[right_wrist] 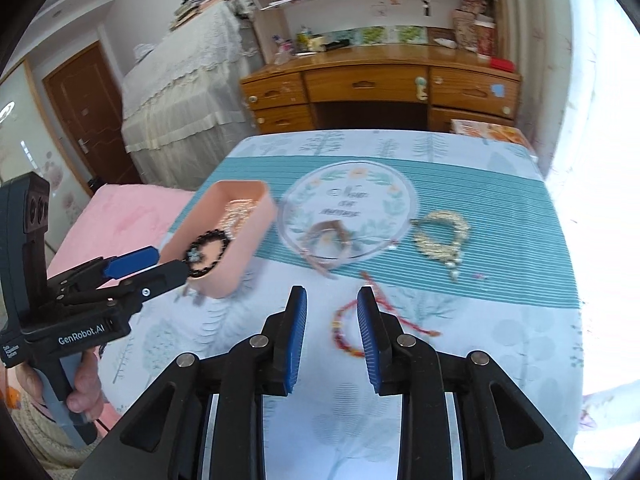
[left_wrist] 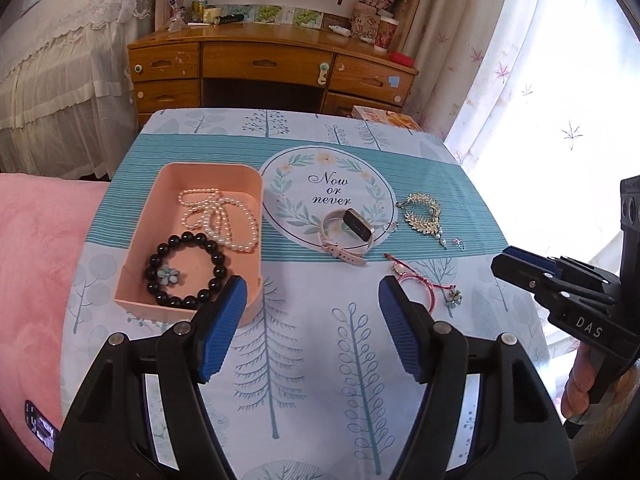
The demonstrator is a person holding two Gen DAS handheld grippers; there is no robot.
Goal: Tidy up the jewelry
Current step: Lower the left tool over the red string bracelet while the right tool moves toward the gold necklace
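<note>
A pink box [left_wrist: 132,276] on the table's left holds a pearl necklace [left_wrist: 218,216] and a black bead bracelet [left_wrist: 186,270]. A pink watch [left_wrist: 346,234], a gold necklace [left_wrist: 422,212], a small ring [left_wrist: 459,244] and a red string bracelet [left_wrist: 416,284] lie on the cloth. My left gripper [left_wrist: 312,304] is open and empty, above the cloth beside the box's near corner. My right gripper [right_wrist: 332,312] is open and empty, just above the red string bracelet [right_wrist: 348,332]. The box [right_wrist: 256,216] and gold necklace [right_wrist: 440,232] also show there, blurred.
The table [left_wrist: 304,360] has a blue tree-print cloth. A pink blanket [left_wrist: 36,272] lies to its left. A wooden desk [left_wrist: 272,68] stands behind, a lace-covered bed [left_wrist: 60,80] at the far left, and a curtain [left_wrist: 540,80] at the right.
</note>
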